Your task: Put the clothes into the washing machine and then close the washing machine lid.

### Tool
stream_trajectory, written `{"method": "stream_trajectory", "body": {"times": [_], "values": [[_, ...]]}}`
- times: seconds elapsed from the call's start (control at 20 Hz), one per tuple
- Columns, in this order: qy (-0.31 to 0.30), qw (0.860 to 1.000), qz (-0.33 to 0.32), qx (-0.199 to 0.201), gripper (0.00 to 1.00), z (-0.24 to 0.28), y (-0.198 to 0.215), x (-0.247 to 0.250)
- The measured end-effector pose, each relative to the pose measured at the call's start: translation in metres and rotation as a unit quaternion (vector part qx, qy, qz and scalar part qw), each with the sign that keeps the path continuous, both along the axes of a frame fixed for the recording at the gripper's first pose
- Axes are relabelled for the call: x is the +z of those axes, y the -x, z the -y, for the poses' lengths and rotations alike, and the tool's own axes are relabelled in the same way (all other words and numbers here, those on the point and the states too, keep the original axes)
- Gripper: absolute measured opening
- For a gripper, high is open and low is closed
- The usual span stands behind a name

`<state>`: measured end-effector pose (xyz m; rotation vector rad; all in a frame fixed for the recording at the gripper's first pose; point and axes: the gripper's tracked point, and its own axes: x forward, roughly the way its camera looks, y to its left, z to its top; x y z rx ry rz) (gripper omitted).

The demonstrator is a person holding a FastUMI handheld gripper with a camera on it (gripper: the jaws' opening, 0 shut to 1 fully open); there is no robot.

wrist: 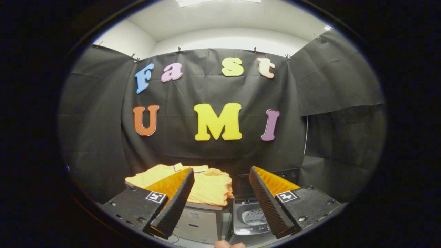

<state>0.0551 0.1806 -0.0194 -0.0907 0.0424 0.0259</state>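
Beyond open claw (pixel 220 193): one shirt (pixel 210 184), perhaps folded, one washer (pixel 248 218).

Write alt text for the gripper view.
The open tool holds nothing, its fingers apart before a folded yellow shirt on a grey cabinet. Beside the cabinet stands a washer, lid up.

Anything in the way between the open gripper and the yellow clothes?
Nothing in the gripper view: the open gripper hangs short of the yellow clothes on the grey cabinet, with bare air between them.
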Motion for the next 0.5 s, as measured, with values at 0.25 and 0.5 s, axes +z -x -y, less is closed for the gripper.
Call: {"method": "stream_trajectory", "body": {"times": [0.25, 0.5], "values": [[-0.005, 0.998, -0.037, 0.046, 1.00, -0.070, -0.034, -0.003], [-0.022, 0.992, -0.091, 0.089, 1.00, -0.122, -0.076, -0.005]]}}
